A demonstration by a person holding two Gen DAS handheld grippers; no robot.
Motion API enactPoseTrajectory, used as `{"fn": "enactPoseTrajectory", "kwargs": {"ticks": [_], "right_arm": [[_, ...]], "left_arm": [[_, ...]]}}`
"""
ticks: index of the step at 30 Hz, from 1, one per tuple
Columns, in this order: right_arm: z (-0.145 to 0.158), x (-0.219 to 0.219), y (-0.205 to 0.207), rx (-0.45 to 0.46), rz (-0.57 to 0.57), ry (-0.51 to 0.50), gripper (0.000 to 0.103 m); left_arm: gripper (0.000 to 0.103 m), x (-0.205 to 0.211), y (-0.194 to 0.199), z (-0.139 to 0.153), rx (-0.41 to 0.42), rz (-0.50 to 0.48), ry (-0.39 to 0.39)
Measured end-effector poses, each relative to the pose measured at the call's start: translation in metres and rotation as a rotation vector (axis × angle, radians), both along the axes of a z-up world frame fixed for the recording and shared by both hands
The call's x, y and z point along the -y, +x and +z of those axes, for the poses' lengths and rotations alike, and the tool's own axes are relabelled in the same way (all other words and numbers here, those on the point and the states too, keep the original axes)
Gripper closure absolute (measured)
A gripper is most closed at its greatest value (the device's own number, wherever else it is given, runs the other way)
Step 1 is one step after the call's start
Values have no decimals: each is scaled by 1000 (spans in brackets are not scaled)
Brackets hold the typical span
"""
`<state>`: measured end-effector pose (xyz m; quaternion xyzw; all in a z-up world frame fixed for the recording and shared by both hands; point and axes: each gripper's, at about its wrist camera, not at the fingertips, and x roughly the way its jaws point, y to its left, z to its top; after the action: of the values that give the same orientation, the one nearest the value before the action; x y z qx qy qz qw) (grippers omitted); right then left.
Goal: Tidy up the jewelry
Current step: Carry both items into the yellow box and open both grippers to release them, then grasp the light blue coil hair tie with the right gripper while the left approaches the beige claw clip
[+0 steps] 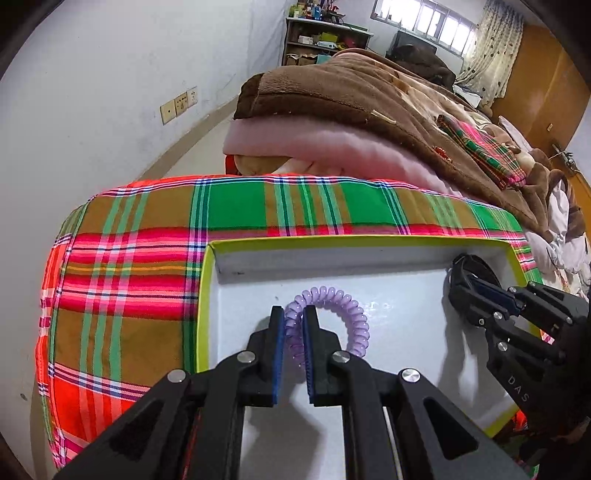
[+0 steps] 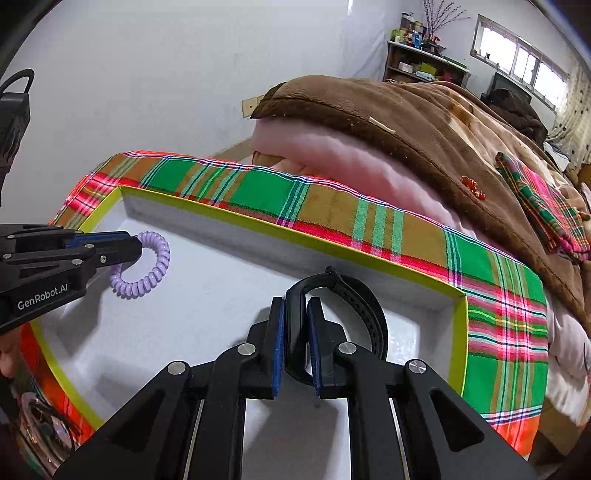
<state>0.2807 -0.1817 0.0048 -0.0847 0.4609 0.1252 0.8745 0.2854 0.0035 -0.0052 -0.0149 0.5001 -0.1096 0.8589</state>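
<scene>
Over the white tray (image 1: 369, 254): left gripper (image 1: 293, 314) clamps purple coil bracelet (image 1: 343, 299); right gripper (image 2: 295, 306) clamps black watch band (image 2: 365, 306). Both pieces low inside tray, neither released. Placing nearly done, judging so.

Both views bright, daylit. Light comes from the window (image 1: 424, 22) at top right, which is blown out to white w/ no detail behind it. Colours saturated, esp. the plaid cloth (image 1: 236, 206), its red edge glowing a bit. Soft shadows only: faint grey ones under the left gripper (image 1: 294, 334) and right gripper (image 2: 296, 328) on the white box floor (image 2: 221, 288), which shows slight sheen spots. Strong fisheye bend: wall line and box rim curve, dark vignette in the corners. Centre sharp; far shelf (image 2: 421, 62) and frame edges soft. No motion blur.
</scene>
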Motion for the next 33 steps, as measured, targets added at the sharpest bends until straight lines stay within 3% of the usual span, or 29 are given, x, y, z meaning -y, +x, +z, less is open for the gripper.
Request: {"fn": "enactPoseTrajectory", "kwargs": {"ticks": [8, 18, 20, 21, 23, 33], "right_arm": [[1, 0, 1, 0, 0, 0, 90], [11, 4, -3, 33, -12, 22, 86], [16, 4, -7, 44, -10, 27, 82], [18, 5, -9, 49, -9, 30, 74], [25, 6, -17, 65, -7, 45, 67], [57, 14, -75, 142, 4, 115, 67]], "left_arm": [[92, -4, 1, 0, -7, 7, -19], [72, -10, -4, 9, 5, 27, -43], [69, -11, -8, 16, 19, 21, -59], [65, -11, -10, 19, 27, 22, -63], [57, -12, -17, 28, 49, 19, -68], [51, -26, -79, 68, 147, 15, -122]]}}
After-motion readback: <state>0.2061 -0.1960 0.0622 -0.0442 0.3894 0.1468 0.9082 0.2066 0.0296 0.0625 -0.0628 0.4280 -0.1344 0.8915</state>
